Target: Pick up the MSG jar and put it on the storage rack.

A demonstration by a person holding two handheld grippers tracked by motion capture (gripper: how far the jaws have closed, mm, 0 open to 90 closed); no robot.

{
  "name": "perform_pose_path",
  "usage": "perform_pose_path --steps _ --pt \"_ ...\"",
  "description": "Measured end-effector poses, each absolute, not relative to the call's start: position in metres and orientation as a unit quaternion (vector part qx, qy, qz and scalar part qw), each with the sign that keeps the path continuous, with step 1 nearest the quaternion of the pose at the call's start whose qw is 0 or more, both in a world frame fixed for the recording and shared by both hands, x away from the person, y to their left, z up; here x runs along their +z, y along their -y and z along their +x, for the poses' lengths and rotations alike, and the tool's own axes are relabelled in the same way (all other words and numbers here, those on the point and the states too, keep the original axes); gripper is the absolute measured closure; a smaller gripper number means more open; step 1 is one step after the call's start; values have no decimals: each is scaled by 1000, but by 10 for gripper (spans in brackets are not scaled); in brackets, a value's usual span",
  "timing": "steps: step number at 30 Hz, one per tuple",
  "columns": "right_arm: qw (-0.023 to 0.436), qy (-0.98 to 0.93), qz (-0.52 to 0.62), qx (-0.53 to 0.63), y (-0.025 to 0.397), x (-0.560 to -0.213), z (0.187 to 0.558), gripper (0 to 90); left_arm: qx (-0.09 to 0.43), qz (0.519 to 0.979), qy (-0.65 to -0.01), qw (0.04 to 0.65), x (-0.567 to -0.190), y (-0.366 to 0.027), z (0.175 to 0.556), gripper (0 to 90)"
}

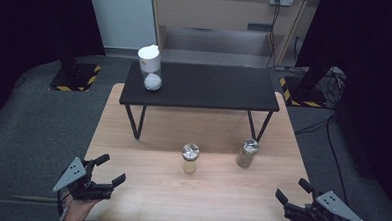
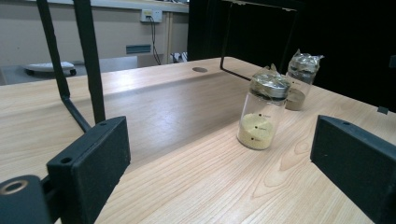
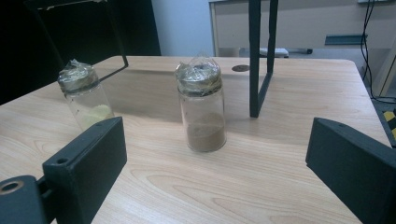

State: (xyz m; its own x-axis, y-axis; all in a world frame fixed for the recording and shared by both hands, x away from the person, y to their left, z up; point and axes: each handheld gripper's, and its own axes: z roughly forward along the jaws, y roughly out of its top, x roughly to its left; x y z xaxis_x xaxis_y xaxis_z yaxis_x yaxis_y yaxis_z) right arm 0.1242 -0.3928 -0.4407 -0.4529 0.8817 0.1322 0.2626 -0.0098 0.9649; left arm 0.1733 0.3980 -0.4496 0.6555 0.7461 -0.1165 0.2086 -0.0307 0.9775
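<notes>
Two cylindrical glass jars, one with yellow powder (image 1: 190,159), one with brown powder (image 1: 247,153), stand upright on the pale woodgrain table (image 1: 145,188); the left gripper (image 1: 112,171) and right gripper (image 1: 293,191) gape empty.

A: State the left gripper's (image 1: 112,169) position and jaw condition.

B: Held in the person's left hand (image 1: 74,205) at the near-left corner in the high view. Its 2 black jaws are spread wide and grip nothing. The grey three-cornered plate (image 1: 71,173) sits on top.

A: And the right gripper (image 1: 292,190)?

B: Held at the near-right corner, mirrored. Its 2 jaws are likewise spread apart with nothing between them. Its grey plate (image 1: 338,206) faces up. Both grippers point forward and slightly inward. In each gripper view, the 2 jaws stand far apart at the bottom corners.
</notes>
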Motion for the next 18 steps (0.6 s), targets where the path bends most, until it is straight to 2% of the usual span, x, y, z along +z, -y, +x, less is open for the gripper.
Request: perform_pose_path --steps 9,18 --pt "279 -647 441 556 392 -440 124 58 232 688 -352 591 -452 -403 171 47" --pt "280 -647 441 555 392 -440 124 58 242 691 -345 587 -453 -401 168 11"
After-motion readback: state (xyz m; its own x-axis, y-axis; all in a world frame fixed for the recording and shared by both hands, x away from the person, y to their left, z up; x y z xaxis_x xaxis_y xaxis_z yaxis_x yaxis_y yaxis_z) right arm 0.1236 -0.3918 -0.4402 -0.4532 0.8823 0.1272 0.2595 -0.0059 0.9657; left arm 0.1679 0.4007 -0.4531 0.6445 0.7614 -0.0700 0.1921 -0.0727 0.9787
